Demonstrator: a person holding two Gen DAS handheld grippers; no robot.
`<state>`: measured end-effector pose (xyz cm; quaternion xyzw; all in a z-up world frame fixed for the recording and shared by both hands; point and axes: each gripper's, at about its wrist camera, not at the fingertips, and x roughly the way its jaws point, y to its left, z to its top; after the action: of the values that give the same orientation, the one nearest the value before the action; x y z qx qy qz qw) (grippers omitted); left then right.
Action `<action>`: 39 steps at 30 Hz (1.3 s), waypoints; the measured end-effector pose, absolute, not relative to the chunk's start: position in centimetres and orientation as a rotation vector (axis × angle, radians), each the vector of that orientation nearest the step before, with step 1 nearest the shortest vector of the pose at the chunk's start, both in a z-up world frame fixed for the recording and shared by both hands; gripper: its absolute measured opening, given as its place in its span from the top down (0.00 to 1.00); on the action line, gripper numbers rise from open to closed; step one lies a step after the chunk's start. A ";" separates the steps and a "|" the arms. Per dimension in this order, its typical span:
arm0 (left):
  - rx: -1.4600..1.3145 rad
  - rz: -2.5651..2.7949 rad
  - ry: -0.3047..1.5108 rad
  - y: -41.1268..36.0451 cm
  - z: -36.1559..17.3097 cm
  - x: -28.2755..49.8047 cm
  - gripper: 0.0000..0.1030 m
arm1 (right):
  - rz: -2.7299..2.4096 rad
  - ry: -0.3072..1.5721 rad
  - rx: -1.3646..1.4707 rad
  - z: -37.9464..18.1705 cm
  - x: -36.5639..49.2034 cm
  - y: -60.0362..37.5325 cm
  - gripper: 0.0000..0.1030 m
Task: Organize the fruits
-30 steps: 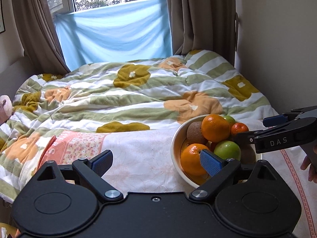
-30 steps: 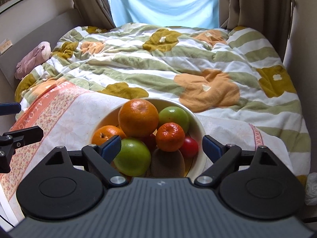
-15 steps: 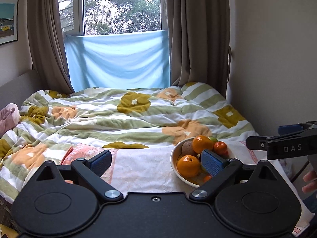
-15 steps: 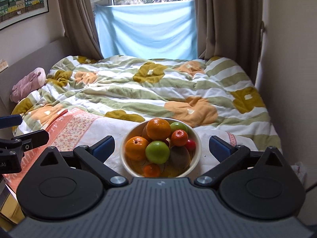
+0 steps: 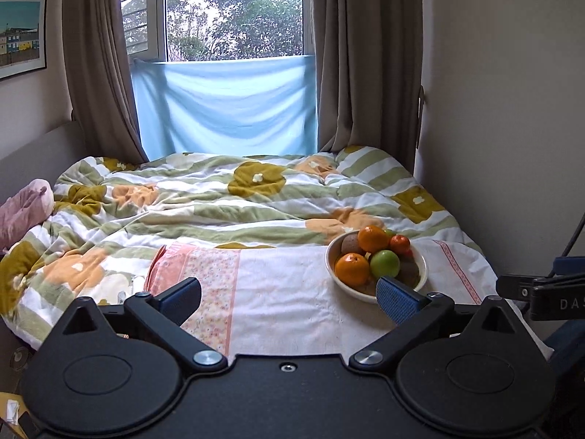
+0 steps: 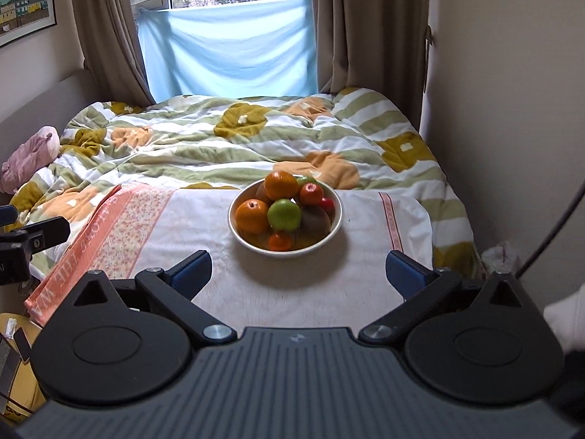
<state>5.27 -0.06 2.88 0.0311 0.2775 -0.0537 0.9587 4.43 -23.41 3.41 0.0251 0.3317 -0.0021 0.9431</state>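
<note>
fruit bowl (image 6: 338, 219) sits on a white towel (image 6: 292, 285) at the foot of the bed (image 6: 237, 135), piled with oranges (image 6: 251, 216), a green apple (image 6: 284, 214), kiwis (image 6: 315, 219) and small red fruit. right tongs (image 6: 298, 274) spread wide, nothing between, well short of the bowl. left tongs (image 5: 289, 298) also spread wide and empty, bowl off to their right. blue cloth (image 5: 226, 106) hangs over the window behind.

We've got bare towel (image 6: 292, 285) between us and the fruit bowl (image 6: 338, 225) at the bed's near edge; the wall (image 6: 512, 109) crowds the right side.
</note>
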 end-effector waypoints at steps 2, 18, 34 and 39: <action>0.069 -0.108 0.562 0.2 2.9 4.5 0.00 | -0.018 0.675 0.043 3.5 3.4 -23.2 0.00; 0.096 -0.120 0.533 1.1 3.4 2.2 0.00 | -0.036 0.653 0.053 4.5 1.1 -22.0 0.00; 0.093 -0.127 0.530 1.1 3.5 2.1 0.00 | -0.044 0.653 0.060 4.6 1.3 -22.3 0.00; 0.093 -0.126 0.529 1.0 3.5 2.0 0.00 | -0.043 0.655 0.062 4.6 1.3 -22.4 0.00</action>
<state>2.05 1.04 3.54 0.0460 0.2610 -0.0624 0.9622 1.34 -22.39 4.56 0.0306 0.3218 -0.0212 0.9461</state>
